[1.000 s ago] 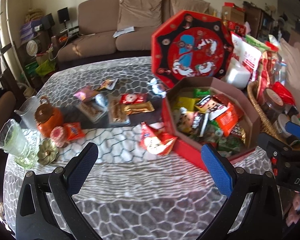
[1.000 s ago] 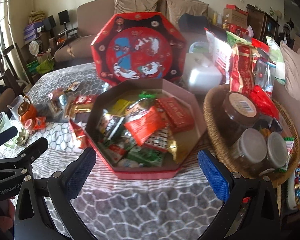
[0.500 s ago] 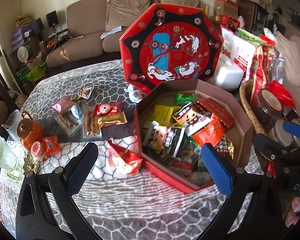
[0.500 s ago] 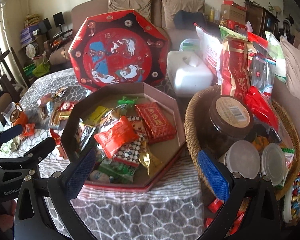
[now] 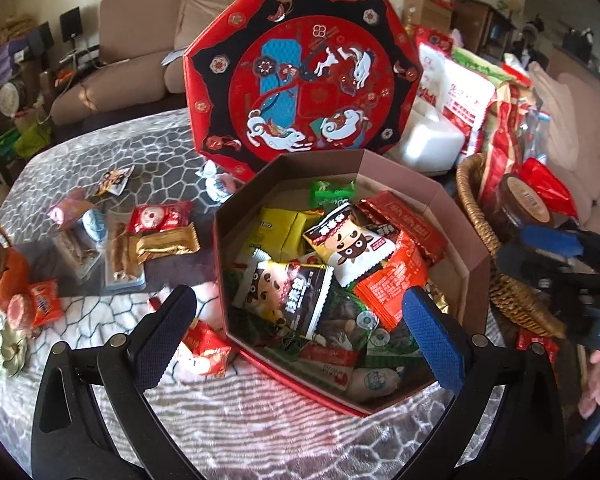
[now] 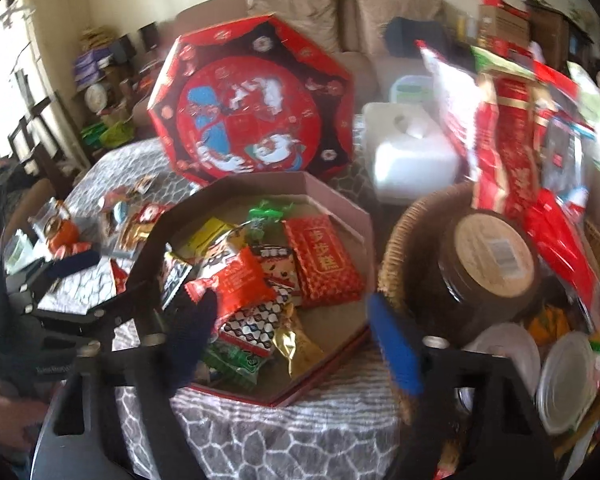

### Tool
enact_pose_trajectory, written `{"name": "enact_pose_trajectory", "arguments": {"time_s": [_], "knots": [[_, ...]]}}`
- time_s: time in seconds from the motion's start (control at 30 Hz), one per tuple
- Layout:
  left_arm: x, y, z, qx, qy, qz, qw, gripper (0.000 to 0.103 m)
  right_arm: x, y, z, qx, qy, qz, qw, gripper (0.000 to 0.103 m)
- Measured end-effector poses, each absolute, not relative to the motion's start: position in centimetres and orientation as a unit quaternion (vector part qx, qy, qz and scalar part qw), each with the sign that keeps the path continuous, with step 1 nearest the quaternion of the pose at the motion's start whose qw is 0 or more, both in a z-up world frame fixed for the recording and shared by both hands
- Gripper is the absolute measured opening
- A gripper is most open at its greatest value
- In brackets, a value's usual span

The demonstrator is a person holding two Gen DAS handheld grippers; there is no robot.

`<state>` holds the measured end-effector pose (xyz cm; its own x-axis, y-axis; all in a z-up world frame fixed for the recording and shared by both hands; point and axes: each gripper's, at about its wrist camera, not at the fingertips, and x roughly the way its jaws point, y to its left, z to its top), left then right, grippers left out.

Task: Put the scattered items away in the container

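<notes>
Patterned tabletop [image 5: 100,160] carries octagonal snack box [image 5: 476,256]; left tongs [image 5: 300,336] gape empty astride its near-left wall, right tongs [image 6: 296,332] apart over its snacks.

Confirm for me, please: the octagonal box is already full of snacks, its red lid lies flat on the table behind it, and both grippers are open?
Not quite: the red lid stands upright behind the octagonal box, as the left wrist view shows. The box does hold snacks, and the left gripper and right gripper are open.

My octagonal red box [image 5: 452,216] sits open, heaped with wrapped snacks, its lid [image 5: 300,84] propped upright behind. Left of the box, loose packets [image 5: 162,218] lie scattered; one red packet [image 5: 206,346] touches its wall.
</notes>
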<state>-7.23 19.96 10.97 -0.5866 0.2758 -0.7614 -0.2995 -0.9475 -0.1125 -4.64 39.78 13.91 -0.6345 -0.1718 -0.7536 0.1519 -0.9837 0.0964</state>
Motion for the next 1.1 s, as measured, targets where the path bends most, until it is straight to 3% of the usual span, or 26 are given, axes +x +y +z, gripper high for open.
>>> {"name": "enact_pose_trajectory", "arguments": {"time_s": [0.4,0.47,0.63,0.7,0.73,0.9,1.0,1.07,1.1], "knots": [[-7.7,18.6,9.9,-0.427,0.026,0.887,0.175,0.095,-8.4,35.8,9.9,0.458,-0.026,-0.877,0.141,0.062],[-7.7,18.2,9.9,-0.427,0.023,0.887,0.175,0.095,-8.7,35.3,9.3,0.467,-0.016,-0.874,0.134,0.034],[-7.9,18.1,10.0,-0.433,0.017,0.883,0.178,0.095,-8.0,36.1,8.9,0.468,-0.007,-0.876,0.117,0.03],[-7.9,18.4,10.1,-0.436,0.013,0.881,0.183,0.095,-7.5,36.8,9.1,0.468,-0.005,-0.877,0.112,0.023],[-7.8,18.7,10.1,-0.439,0.01,0.879,0.187,0.095,-7.3,37.1,9.1,0.47,-0.001,-0.876,0.106,0.014],[-8.2,20.4,10.1,-0.453,-0.012,0.866,0.209,0.095,-6.1,38.9,8.9,0.479,0.024,-0.875,0.073,0.013],[-9.1,21.1,9.8,-0.471,-0.048,0.851,0.226,0.095,-5.8,39.8,9.3,0.482,-0.008,-0.872,0.087,0.018],[-9.9,20.9,9.7,-0.479,-0.076,0.845,0.224,0.095,-5.8,39.8,9.5,0.485,-0.04,-0.867,0.107,0.061],[-10.1,20.6,9.7,-0.481,-0.09,0.844,0.222,0.095,-5.8,39.5,9.6,0.482,-0.049,-0.868,0.113,0.068]]}}
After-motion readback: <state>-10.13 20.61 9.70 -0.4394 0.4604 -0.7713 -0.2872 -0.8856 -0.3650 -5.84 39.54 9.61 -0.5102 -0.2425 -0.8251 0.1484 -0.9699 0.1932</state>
